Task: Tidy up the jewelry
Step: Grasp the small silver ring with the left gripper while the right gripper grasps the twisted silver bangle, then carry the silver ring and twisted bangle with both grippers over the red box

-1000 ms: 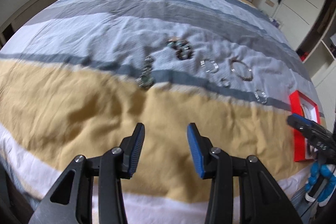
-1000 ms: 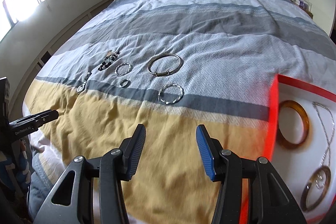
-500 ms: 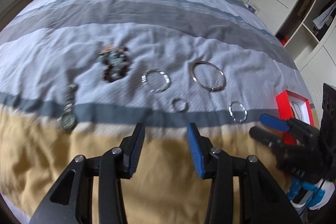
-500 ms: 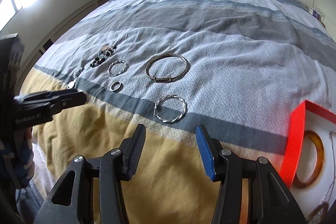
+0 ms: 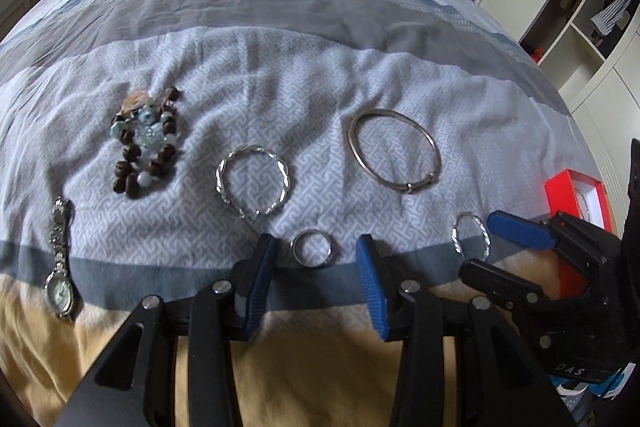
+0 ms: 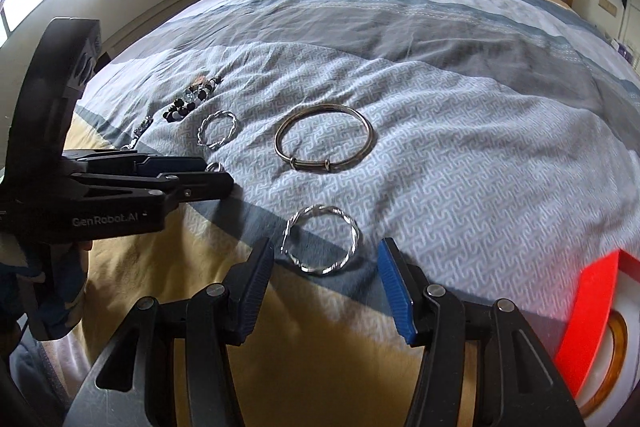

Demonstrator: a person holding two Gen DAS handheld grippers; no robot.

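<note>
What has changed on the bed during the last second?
Both grippers moved forward and down: the left gripper now brackets the small ring, the right gripper the twisted bracelet. Both are open, nothing grasped. All jewelry and the red box stayed put.

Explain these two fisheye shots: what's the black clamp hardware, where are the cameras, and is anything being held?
No robot here: a person holds a two-finger gripper in each hand, each with a fisheye camera looking along its fingers. One picture is from the left gripper, the other from the right gripper; each also catches the other at its edge. Both are open and hold nothing. On the striped bedspread lie a small ring just ahead of the left fingers, a twisted bracelet ahead of the right fingers, another twisted bracelet, a plain bangle, a beaded bracelet and a watch. A red box sits at the right.
</note>
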